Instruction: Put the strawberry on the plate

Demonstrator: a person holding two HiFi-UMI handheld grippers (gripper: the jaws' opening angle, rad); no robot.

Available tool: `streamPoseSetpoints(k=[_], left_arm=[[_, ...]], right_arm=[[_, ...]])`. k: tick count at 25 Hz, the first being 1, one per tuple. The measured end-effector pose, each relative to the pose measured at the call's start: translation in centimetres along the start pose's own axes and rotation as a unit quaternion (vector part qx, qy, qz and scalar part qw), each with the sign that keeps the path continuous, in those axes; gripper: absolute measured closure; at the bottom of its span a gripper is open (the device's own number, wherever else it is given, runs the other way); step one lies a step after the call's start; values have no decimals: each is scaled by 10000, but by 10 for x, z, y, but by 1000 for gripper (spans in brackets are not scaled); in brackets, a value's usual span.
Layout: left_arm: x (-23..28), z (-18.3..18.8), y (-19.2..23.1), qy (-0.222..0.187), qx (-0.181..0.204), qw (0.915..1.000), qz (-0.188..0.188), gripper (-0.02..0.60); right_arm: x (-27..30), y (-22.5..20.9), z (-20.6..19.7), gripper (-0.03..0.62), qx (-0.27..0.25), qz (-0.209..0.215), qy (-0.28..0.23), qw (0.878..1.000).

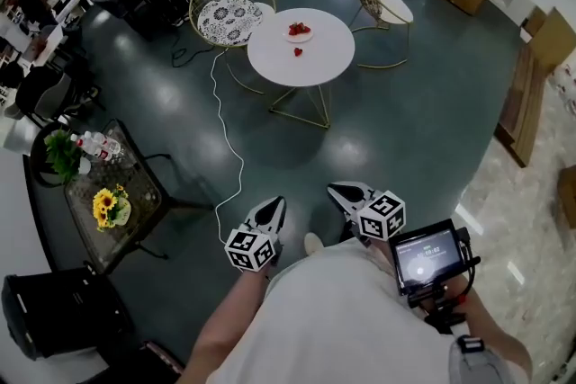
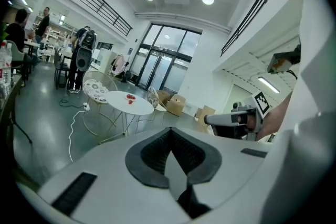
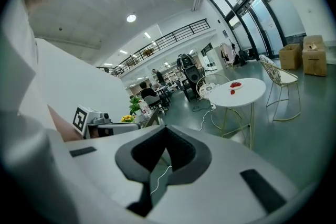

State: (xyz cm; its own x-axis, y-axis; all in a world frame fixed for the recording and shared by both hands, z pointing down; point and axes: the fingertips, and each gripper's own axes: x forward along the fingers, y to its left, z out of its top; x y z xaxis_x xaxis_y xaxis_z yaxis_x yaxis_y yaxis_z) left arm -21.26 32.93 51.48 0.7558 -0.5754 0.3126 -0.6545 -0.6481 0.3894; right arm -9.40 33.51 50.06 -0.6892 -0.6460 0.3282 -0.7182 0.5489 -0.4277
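**Strawberry loose on the worktop; both tools pressed together and empty**

We find the strawberry [image 1: 298, 52] lying on the round white worktop [image 1: 319, 58], near its centre and just to the near side of the plate [image 1: 300, 40]. It sits apart from the plate and does not touch it. At this range it shows only as a small red spot. We cannot tell which way its tip points or how its long axis runs.

Count on the worktop: one loose strawberry and one plate. The plate carries a red heap of further strawberries, too small for us to number.

Count around the worktop: two wire-framed chairs. One, with a patterned round seat [image 1: 232, 18], stands at the worktop's far left edge. The other [image 1: 382, 3] stands off its far right side. One white cable [image 1: 236, 159] runs across the floor from the left side of the worktop toward the person.

Count of tools: two, both well apart from the worktop on its near side and aimed toward it.

The left tool [image 1: 273, 208] has its jaws pressed together, tip against tip. Nothing is between them and they touch nothing.

The right tool [image 1: 342, 191] likewise shows its jaws meeting at the tips in its own view. It is empty and clear of every object.
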Motion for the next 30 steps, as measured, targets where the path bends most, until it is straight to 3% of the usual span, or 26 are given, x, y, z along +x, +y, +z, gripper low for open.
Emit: streamPoseSetpoints(k=[15, 24, 30], left_arm=[[2, -22, 7, 485, 53, 9984, 299, 575], [43, -2, 1, 521, 183, 9980, 302, 575], [70, 19, -1, 380, 229, 9984, 340, 575]], right_arm=[[-6, -4, -16, 588, 305, 109, -68, 9995], [-11, -43, -4, 588, 219, -12, -7, 9998], [-14, -70, 10, 588, 27, 127, 253, 9996]])
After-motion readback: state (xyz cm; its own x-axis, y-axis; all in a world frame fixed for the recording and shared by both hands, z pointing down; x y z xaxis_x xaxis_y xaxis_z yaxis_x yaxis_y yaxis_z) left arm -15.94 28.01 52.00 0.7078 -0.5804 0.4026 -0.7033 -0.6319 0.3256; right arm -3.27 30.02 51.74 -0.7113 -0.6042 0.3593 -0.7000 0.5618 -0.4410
